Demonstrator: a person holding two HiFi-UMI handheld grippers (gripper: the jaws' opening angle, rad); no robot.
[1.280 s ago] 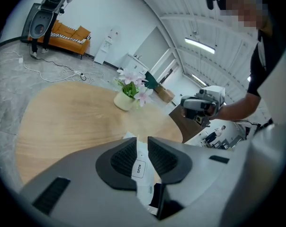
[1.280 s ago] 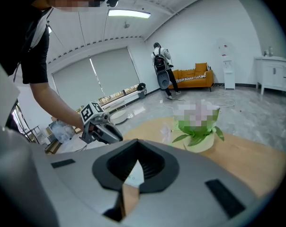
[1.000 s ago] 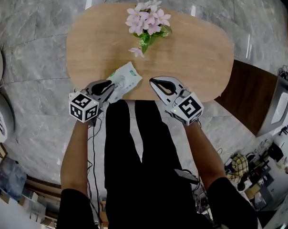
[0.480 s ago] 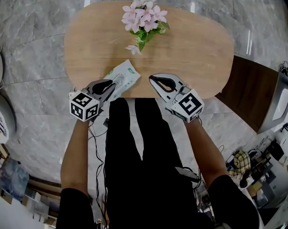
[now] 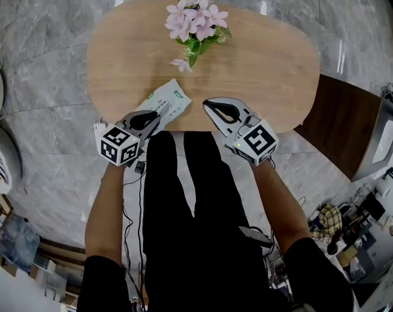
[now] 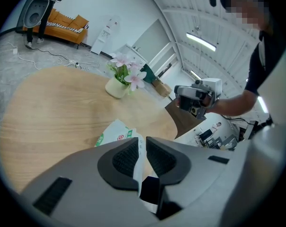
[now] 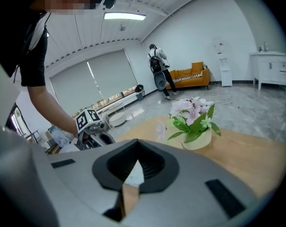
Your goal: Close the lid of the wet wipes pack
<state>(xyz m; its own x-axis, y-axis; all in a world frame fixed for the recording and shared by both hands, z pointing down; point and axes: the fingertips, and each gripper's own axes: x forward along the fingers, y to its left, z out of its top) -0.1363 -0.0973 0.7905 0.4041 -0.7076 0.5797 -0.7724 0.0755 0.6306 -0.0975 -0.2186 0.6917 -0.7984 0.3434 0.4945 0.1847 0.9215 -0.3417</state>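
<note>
The wet wipes pack (image 5: 164, 104), white with green print, lies at the near edge of the oval wooden table (image 5: 261, 64). My left gripper (image 5: 155, 116) is shut on the pack's near end. In the left gripper view the thin white edge of the pack (image 6: 115, 131) runs between the two ribbed pads of that gripper (image 6: 142, 148). I cannot make out the lid in any view. My right gripper (image 5: 211, 108) hovers over the table's near edge, right of the pack, shut with nothing in it (image 7: 136, 148).
A small pot of pink flowers (image 5: 195, 19) stands at the table's far side, beyond the pack (image 6: 121, 77). A dark wooden cabinet (image 5: 343, 129) is to the right. A person's legs in black fill the space below the table edge.
Hardly anything differs. The left gripper keeps its hold on the pack and the right one stays shut beside it. The head view has drifted a little.
</note>
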